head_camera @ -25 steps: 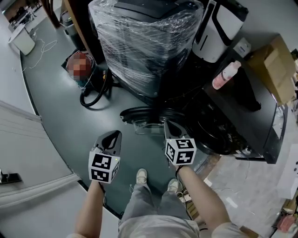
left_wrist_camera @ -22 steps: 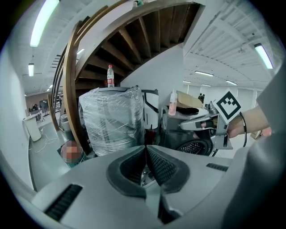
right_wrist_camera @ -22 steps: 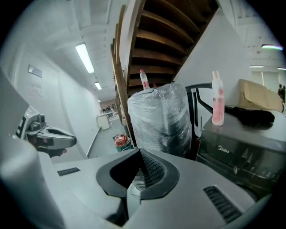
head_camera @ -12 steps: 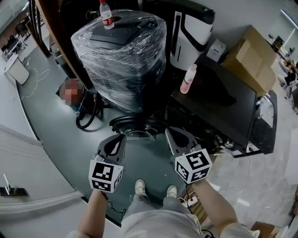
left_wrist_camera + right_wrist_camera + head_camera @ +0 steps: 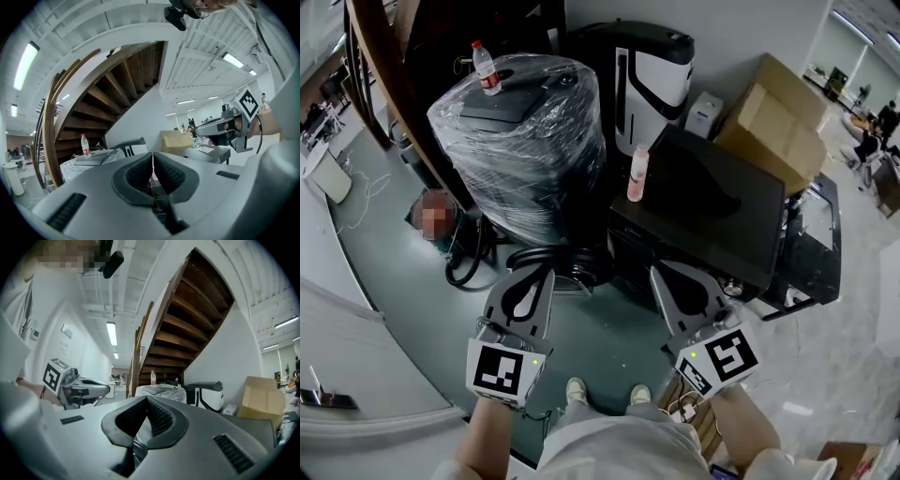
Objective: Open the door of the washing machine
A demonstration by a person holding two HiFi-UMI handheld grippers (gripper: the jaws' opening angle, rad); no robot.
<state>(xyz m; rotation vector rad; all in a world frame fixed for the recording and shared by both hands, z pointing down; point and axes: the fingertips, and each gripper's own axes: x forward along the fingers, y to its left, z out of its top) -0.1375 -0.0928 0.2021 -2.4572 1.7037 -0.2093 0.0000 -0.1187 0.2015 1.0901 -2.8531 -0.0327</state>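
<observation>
Risen, left tongs [image 5: 542, 274] and right tongs [image 5: 661, 274] (both shut, empty) hover above the open door [image 5: 581, 265].

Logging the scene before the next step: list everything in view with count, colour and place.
wrapped machine: one, black under clear film, left of centre
water bottle: one, red label, on the wrapped machine
washing machine: one, black, right of centre
pink bottle: one, on the washing machine
round door: one, dark, open, low
cardboard box: one, brown, back right
shoes: two, white, bottom
left hand-held gripper: grey, shut
right hand-held gripper: grey, shut
</observation>
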